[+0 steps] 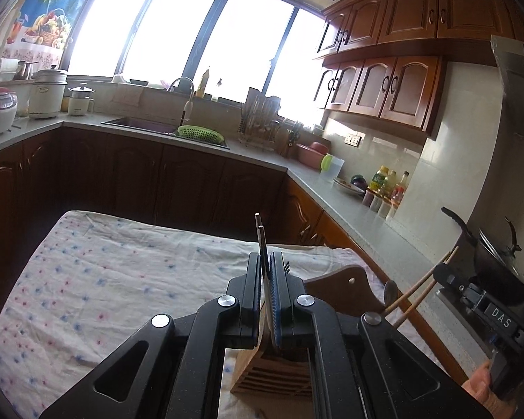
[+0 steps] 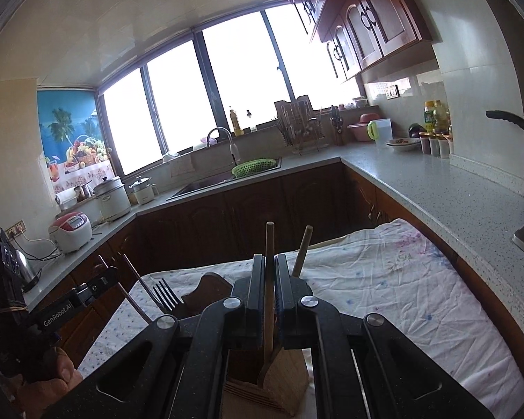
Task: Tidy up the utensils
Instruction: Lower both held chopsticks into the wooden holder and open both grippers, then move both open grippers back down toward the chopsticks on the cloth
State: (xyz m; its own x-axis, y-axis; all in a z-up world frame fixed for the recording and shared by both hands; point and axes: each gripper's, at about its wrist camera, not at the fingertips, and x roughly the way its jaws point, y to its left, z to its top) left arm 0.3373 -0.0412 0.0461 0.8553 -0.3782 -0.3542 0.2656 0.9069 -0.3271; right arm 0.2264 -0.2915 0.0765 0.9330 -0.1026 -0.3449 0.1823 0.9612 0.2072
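My left gripper (image 1: 265,262) is shut on thin metal utensil handles (image 1: 259,234) that stick up past its fingertips. In the right wrist view that gripper (image 2: 101,281) sits at the left with the metal sticks (image 2: 136,286) slanting through it. Fork tines (image 2: 167,295) point up just beyond, the fork's lower part hidden. My right gripper (image 2: 269,262) is shut on wooden chopsticks (image 2: 269,241), which also show in the left wrist view (image 1: 419,286). A slotted wooden utensil holder (image 2: 283,373) (image 1: 262,373) stands right below both grippers on a flowered cloth (image 1: 87,279).
A curved wooden board with a hole (image 1: 349,286) and a spoon bowl (image 1: 389,288) rise behind the holder. A grey counter (image 2: 436,188) runs along the right with bottles (image 2: 435,118), a black wok (image 1: 489,255) and a sink with a green basket (image 2: 253,167).
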